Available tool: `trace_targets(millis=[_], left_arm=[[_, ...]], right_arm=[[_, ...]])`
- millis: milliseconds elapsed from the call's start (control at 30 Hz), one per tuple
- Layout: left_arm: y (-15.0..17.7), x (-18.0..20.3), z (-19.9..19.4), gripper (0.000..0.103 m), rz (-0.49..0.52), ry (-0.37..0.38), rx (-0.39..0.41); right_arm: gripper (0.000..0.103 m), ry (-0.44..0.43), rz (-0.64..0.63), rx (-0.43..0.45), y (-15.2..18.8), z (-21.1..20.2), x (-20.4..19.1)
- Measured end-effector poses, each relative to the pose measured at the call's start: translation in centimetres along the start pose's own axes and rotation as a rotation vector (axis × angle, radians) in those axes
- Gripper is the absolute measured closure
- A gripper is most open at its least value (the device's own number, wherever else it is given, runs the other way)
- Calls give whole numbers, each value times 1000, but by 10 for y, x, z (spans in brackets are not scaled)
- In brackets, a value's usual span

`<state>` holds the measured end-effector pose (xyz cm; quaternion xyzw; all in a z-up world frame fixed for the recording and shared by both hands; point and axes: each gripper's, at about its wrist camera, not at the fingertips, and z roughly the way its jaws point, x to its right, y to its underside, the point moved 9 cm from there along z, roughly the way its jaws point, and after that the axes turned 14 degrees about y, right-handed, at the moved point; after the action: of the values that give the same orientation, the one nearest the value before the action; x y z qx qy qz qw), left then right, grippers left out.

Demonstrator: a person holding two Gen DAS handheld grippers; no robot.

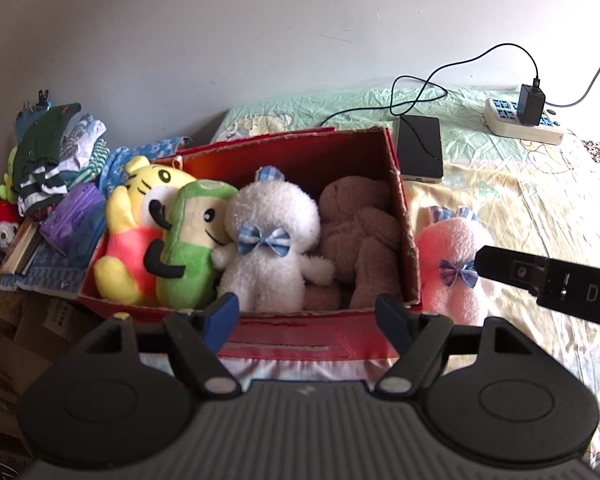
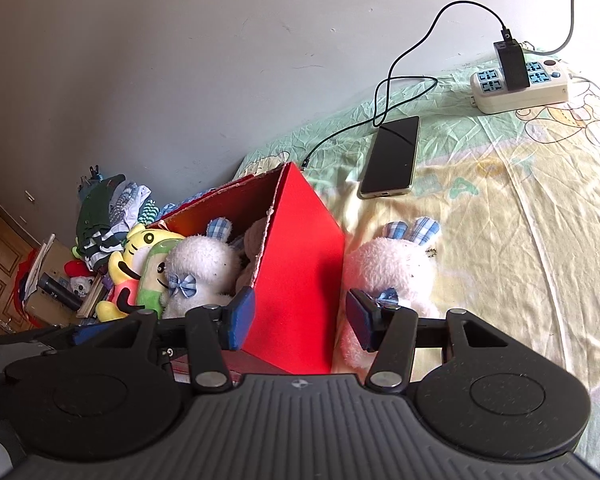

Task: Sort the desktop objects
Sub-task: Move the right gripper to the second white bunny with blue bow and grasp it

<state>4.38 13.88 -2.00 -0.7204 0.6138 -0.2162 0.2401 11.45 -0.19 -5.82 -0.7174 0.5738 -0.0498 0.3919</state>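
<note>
A red box [image 1: 404, 216] [image 2: 300, 280] stands on the bed and holds a yellow tiger toy [image 1: 132, 236], a green toy [image 1: 192, 248], a white bunny [image 1: 272, 240] [image 2: 200, 268] and a brown plush [image 1: 360, 236]. A pink bunny [image 1: 452, 256] [image 2: 388, 268] with a blue bow lies on the sheet just right of the box. My left gripper [image 1: 306, 316] is open and empty at the box's near wall. My right gripper [image 2: 300, 316] is open, its jaws straddling the box's right corner, its right finger [image 2: 360, 316] against the pink bunny. In the left wrist view its finger [image 1: 508, 270] reaches the bunny's bow.
A phone [image 1: 420, 148] [image 2: 392, 156] on a black cable and a power strip [image 1: 524, 120] [image 2: 520, 84] with a charger lie on the bed at the back right. Folded clothes [image 1: 52, 160], books and a purple box [image 1: 76, 216] are piled left of the red box.
</note>
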Motion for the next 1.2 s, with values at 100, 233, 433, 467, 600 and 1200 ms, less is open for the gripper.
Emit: trace_targets(millis=[100, 233, 433, 467, 600, 1200], left_arm=[[4, 14, -4, 25, 4, 14, -4], [13, 37, -2, 25, 19, 37, -20], [29, 72, 11, 26, 37, 70, -57], [31, 77, 13, 26, 37, 77, -63], [38, 96, 23, 27, 40, 108, -87], [68, 120, 62, 27, 68, 118, -175]], right_arm=[[48, 4, 0, -5, 1, -3, 9], [48, 7, 0, -13, 3, -6, 23], [48, 16, -1, -23, 8, -13, 47], [48, 18, -2, -23, 9, -14, 50], [48, 37, -8, -28, 13, -20, 67], [48, 104, 46, -72, 32, -19, 123]])
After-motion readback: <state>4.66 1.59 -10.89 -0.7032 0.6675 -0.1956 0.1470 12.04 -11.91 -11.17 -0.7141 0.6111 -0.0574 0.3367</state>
